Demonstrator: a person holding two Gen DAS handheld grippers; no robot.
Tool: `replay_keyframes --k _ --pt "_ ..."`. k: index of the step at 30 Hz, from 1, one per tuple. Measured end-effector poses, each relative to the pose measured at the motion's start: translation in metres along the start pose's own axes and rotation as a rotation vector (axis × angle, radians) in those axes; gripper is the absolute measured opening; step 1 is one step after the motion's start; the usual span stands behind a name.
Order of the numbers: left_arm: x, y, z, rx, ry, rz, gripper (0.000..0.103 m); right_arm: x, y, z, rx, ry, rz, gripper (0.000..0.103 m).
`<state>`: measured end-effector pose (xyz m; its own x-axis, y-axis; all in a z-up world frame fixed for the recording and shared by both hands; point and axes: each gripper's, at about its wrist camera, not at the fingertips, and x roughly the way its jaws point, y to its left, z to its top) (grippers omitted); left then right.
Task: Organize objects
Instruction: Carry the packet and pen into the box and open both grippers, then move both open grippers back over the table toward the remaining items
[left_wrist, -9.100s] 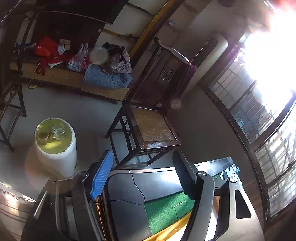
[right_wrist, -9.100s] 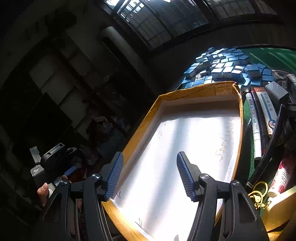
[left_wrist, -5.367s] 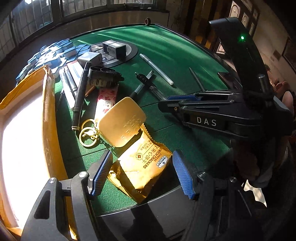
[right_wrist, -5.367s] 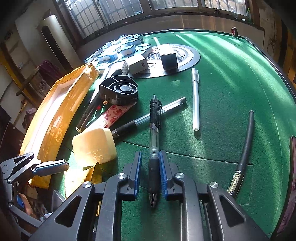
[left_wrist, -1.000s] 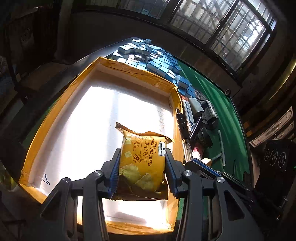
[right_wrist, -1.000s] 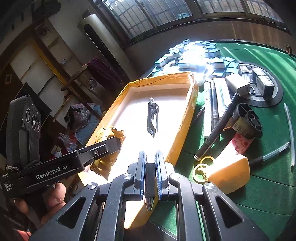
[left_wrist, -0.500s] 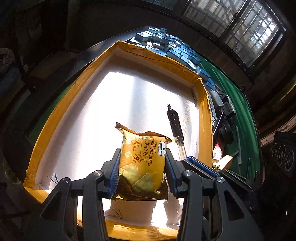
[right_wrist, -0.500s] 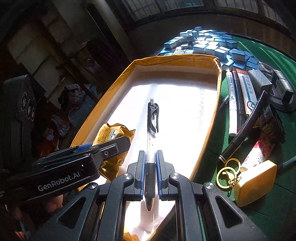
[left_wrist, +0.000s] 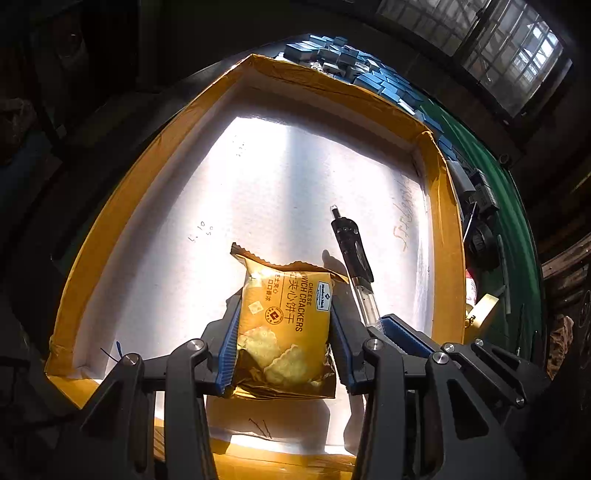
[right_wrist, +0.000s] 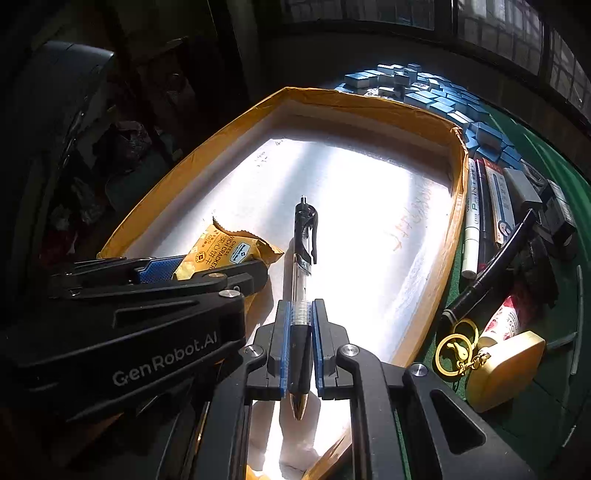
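Carrying two things at once, you have both grippers over the shallow box (left_wrist: 110, 206) with its white floor and yellow-brown walls, which fills the middle of both views. Your left gripper (left_wrist: 284, 339) is clamped on the cracker packet (left_wrist: 284, 325) from both sides, the blue pads pressing into the foil, and the packet hangs at the lower centre of the left wrist view, above the near end of the box floor. Your right gripper (right_wrist: 300, 343) is pinched narrow on the pen (right_wrist: 303, 266), holding it near the tip end so the clear barrel and black clip point away towards the middle of the frame. In the left wrist view the pen sits just right of the packet, close but apart.

This looks like the placing step: both items are inside the box outline but, judging by their shadows, neither rests on the floor yet. Next you would need to lower each hand until its item meets the white floor, then ease the jaws apart. Keep the pen clear of the packet so it lies flat beside it.

At the right of the right wrist view, the markers (right_wrist: 476, 218), the yellow case (right_wrist: 506, 369) with its key ring and the blue tiles (right_wrist: 436, 92) wait on the green felt (right_wrist: 554, 424).
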<state>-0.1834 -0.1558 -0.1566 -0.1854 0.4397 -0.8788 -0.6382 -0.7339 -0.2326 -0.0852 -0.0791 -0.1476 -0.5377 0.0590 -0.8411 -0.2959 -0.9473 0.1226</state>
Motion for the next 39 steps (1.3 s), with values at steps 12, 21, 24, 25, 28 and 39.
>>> replay_keyframes --k 12,21,24,25,28,39 --pt "-0.003 0.007 -0.001 -0.040 -0.016 -0.047 0.043 -0.004 -0.001 -0.003 0.008 -0.013 0.045 0.010" --pt "-0.033 -0.003 -0.003 -0.022 -0.174 -0.091 0.059 -0.029 -0.019 -0.010 0.051 -0.117 0.159 0.040" --pt "-0.042 -0.014 -0.003 -0.001 -0.213 -0.130 0.061 -0.042 -0.033 -0.014 0.083 -0.163 0.197 0.041" --pt "-0.045 -0.018 -0.002 0.003 -0.222 -0.146 0.061 -0.047 -0.039 -0.016 0.099 -0.176 0.203 0.042" --pt "-0.055 -0.028 -0.002 0.000 -0.273 -0.195 0.061 -0.060 -0.061 -0.022 0.154 -0.212 0.212 0.043" --pt "-0.056 -0.103 -0.011 0.140 -0.294 -0.320 0.064 -0.079 -0.144 -0.043 0.372 -0.234 0.142 0.045"
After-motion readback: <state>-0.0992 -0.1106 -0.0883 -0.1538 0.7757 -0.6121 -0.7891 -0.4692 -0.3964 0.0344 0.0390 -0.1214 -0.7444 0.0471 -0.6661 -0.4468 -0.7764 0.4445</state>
